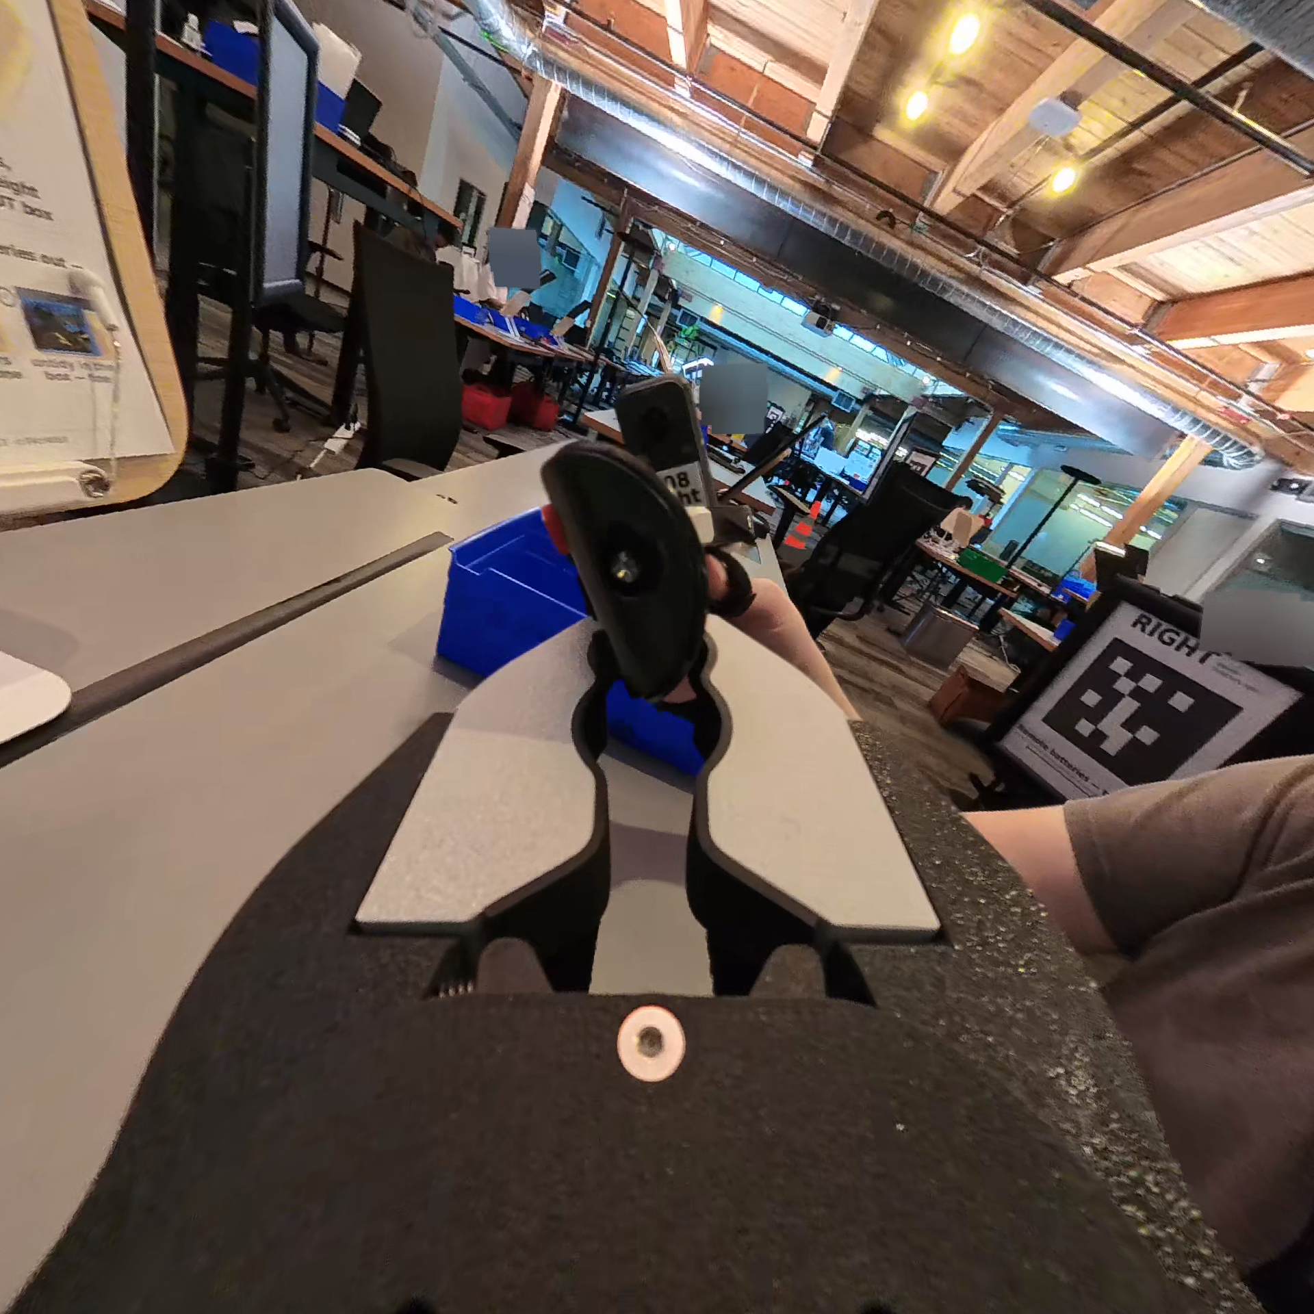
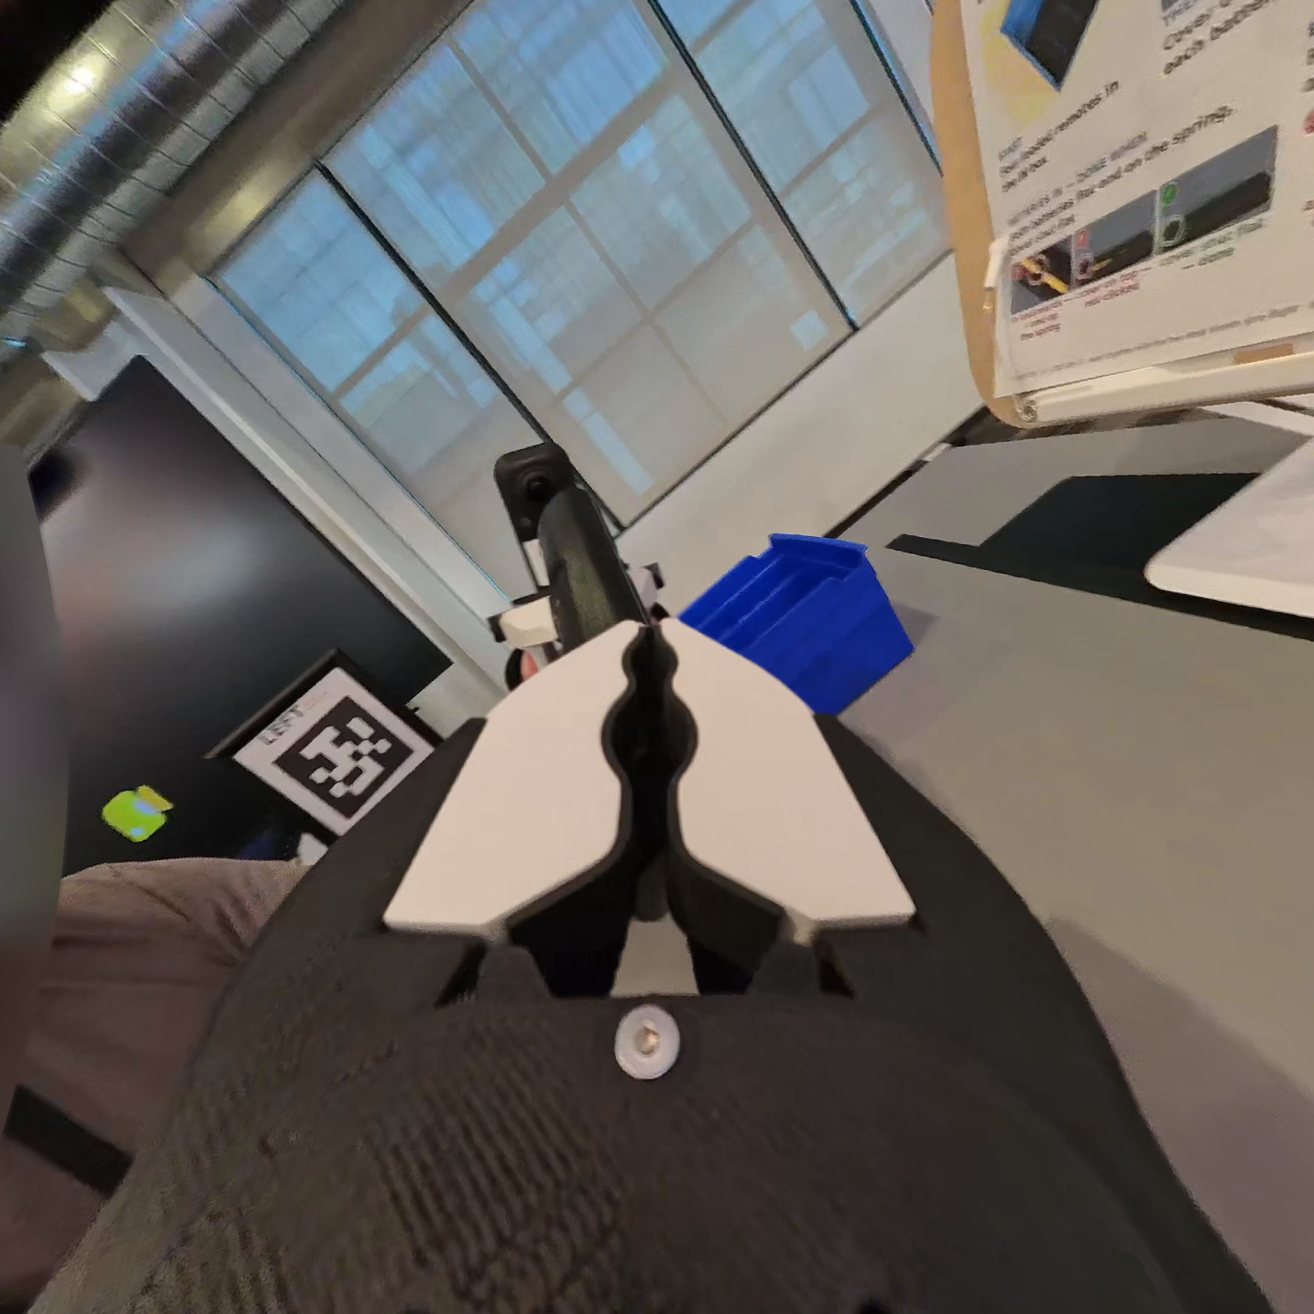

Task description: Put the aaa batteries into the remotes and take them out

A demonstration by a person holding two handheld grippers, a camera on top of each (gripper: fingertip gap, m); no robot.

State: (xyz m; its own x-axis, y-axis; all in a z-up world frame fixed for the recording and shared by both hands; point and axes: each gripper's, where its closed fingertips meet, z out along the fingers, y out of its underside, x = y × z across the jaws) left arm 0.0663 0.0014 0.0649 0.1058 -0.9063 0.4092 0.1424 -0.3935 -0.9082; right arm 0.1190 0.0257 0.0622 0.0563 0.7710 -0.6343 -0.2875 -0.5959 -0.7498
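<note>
No remote or battery shows clearly in either view. My left gripper [image 1: 654, 661] has its fingers a little apart, and they flank the black front end of the other gripper. That other gripper's black body [image 1: 633, 569] faces me with its camera [image 1: 661, 426] above it and a hand behind it. A small red part [image 1: 554, 530] peeks out beside it. My right gripper [image 2: 650, 629] has its tips touching. I cannot tell whether anything thin sits between them. The left gripper's body [image 2: 583, 569] shows edge-on just beyond my right tips.
A blue bin [image 1: 498, 604] stands on the grey table [image 1: 213, 711] behind the grippers, and it also shows in the right wrist view [image 2: 803, 626]. An instruction board [image 2: 1138, 213] and a white pad [image 2: 1244, 554] are at the back. Marker signs [image 1: 1138, 704] stand beside the table.
</note>
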